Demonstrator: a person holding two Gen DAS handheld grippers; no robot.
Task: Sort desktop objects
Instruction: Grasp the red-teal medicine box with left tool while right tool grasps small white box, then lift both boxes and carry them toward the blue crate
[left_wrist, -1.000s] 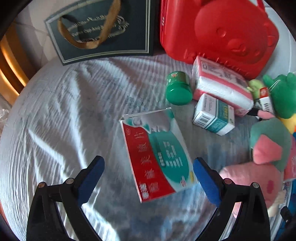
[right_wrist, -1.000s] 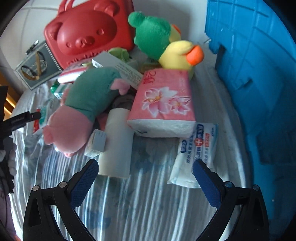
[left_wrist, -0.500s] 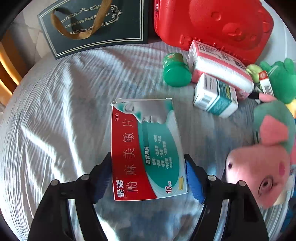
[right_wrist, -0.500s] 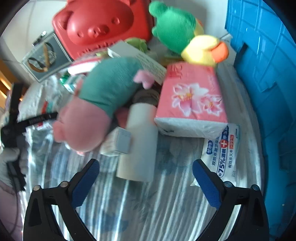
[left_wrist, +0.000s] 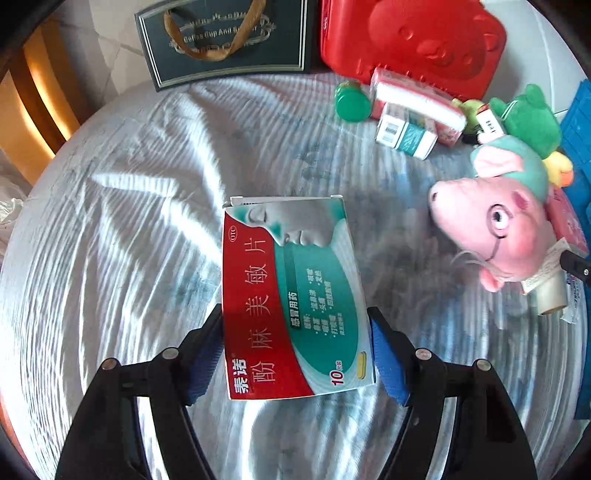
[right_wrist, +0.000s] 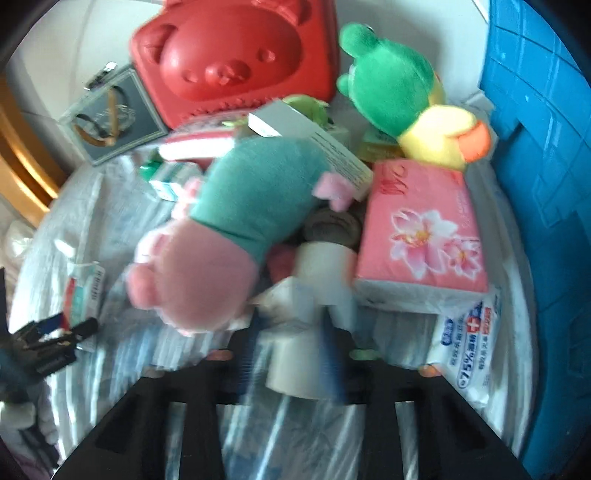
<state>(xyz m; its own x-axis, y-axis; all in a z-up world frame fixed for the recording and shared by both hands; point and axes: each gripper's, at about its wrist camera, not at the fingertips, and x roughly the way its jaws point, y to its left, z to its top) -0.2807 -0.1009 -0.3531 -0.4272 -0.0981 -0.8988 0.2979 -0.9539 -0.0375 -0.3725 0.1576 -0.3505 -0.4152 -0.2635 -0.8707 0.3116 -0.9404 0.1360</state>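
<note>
left wrist view, nearest first: the left gripper (left_wrist: 297, 354) has its blue pads pressed on both long sides of the red and teal medicine box (left_wrist: 291, 299), part open because the box is wide, and it holds only the near end. the box hangs over the middle of the bedsheet (left_wrist: 129, 221), so it could swing or slip if the hand tilts or speeds up, since most of its length sticks out past the pads. beyond it the pink pig plush (left_wrist: 495, 236) lies toward the right edge, and the green jar (left_wrist: 352, 101) and red bear case (left_wrist: 413, 40) sit along the far edge.

in the right wrist view the right gripper (right_wrist: 293, 343) is closing, nearly shut, around the near end of the white tube (right_wrist: 314, 328); blur hides whether the pads already press. the pig's head and a small white box (right_wrist: 284, 299) crowd that tube, so pulling it could drag them, and the pink tissue pack (right_wrist: 421, 236) leaning at its far side may topple.

a second ago the left jaws stood wide with the box flat on the sheet, and the right jaws were fully open short of the tube.
</note>
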